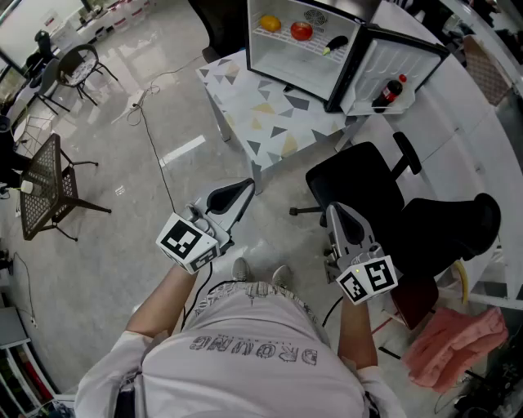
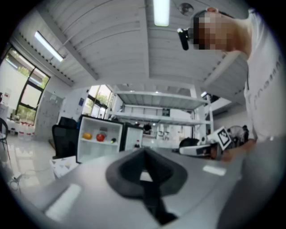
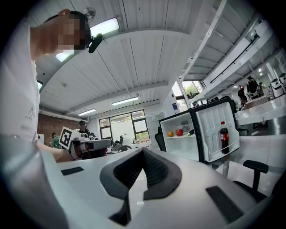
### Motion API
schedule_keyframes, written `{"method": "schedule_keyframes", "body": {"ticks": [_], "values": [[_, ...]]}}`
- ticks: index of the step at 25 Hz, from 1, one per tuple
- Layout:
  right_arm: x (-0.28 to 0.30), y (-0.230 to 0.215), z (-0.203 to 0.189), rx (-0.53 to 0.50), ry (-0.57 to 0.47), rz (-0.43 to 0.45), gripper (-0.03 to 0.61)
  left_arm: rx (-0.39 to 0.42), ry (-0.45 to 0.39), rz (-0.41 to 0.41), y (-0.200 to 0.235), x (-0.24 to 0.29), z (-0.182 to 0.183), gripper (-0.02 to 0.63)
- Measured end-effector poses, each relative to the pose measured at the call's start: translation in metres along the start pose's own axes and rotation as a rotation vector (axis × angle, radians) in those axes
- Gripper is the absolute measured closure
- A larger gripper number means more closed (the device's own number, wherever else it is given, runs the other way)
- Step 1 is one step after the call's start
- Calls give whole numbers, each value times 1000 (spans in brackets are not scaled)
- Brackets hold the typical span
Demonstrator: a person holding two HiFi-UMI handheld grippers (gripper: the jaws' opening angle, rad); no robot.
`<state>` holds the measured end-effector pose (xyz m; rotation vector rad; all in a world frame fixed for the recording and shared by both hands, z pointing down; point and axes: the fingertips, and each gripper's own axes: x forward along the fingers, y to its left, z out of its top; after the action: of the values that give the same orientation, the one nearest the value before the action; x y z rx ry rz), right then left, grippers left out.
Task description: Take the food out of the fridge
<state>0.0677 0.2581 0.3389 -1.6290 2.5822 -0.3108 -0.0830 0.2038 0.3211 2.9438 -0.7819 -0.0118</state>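
A small white fridge [image 1: 286, 61] stands open on a patterned table [image 1: 253, 106] far ahead. On its shelf lie an orange fruit [image 1: 270, 24], a red fruit [image 1: 301, 31] and a dark item with a yellow-green tip [image 1: 333, 44]. A cola bottle [image 1: 389, 93] stands in the open door [image 1: 400, 61]. My left gripper [image 1: 245, 186] and right gripper [image 1: 335, 211] are held level near my waist, well short of the table, both shut and empty. The right gripper view shows the orange fruit [image 3: 170, 133], red fruit [image 3: 179, 132] and bottle [image 3: 224, 137].
A black office chair [image 1: 359, 184] stands between me and the table's right side. A brown mesh chair [image 1: 45, 184] is at the left, with a cable [image 1: 155, 155] running across the floor. A pink cloth [image 1: 458, 343] lies at the lower right.
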Motion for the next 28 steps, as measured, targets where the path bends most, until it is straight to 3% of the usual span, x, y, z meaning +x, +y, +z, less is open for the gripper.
{"method": "schedule_keyframes", "body": {"ticks": [15, 28], "values": [[-16, -10, 3, 22, -23, -3, 581, -2, 9, 9, -19, 6, -6, 607], [-37, -46, -1, 25, -8, 50, 581, 3, 9, 50, -48, 39, -14, 607]]}}
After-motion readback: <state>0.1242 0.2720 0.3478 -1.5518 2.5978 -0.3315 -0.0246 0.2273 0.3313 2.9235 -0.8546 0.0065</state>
